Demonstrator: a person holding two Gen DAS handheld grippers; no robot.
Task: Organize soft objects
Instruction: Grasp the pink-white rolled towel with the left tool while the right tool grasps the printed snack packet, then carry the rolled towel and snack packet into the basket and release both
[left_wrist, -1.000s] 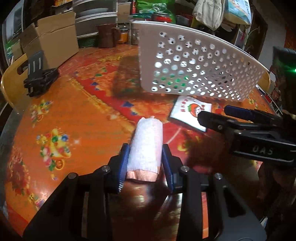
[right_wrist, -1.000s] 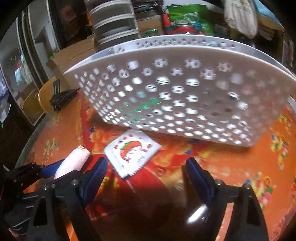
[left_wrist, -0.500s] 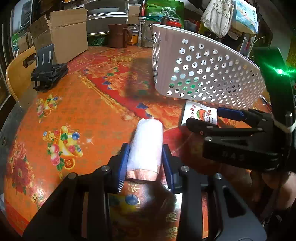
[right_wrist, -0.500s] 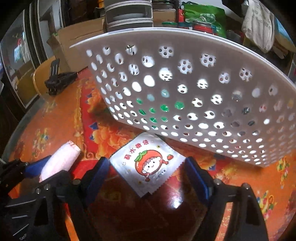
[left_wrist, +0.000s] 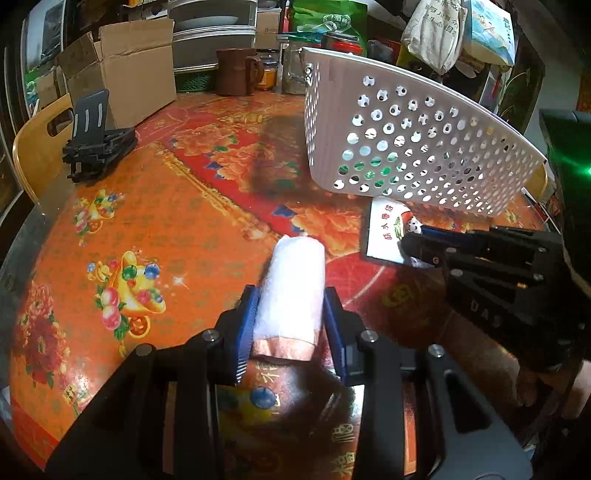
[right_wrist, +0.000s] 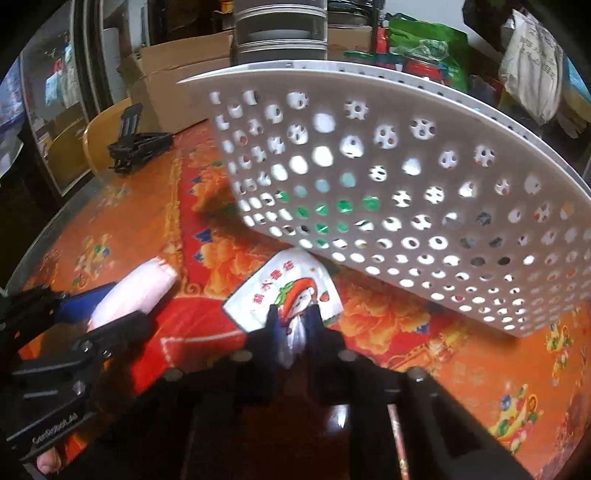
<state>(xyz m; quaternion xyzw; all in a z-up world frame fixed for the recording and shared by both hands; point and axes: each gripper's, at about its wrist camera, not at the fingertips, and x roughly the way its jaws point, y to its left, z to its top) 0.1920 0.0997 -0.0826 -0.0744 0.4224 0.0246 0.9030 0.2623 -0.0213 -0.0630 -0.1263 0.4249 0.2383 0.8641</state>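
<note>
My left gripper (left_wrist: 290, 321) is shut on a rolled white-pink towel (left_wrist: 293, 284) and holds it just above the orange table. The roll also shows in the right wrist view (right_wrist: 136, 291). My right gripper (right_wrist: 295, 325) is shut on the near edge of a flat white packet (right_wrist: 284, 291) printed with a strawberry girl. The packet lies in front of the white perforated basket (right_wrist: 406, 184). In the left wrist view the packet (left_wrist: 384, 230) and the right gripper (left_wrist: 417, 247) sit right of the roll, below the basket (left_wrist: 406, 144).
A black phone stand (left_wrist: 98, 147) sits at the table's far left by a yellow chair back (left_wrist: 35, 147). A cardboard box (left_wrist: 125, 81), brown mug (left_wrist: 234, 72) and jars stand along the back edge.
My right gripper moved forward onto the packet and closed on its near edge. My left gripper still holds the towel roll; the basket looks farther off in its view.
</note>
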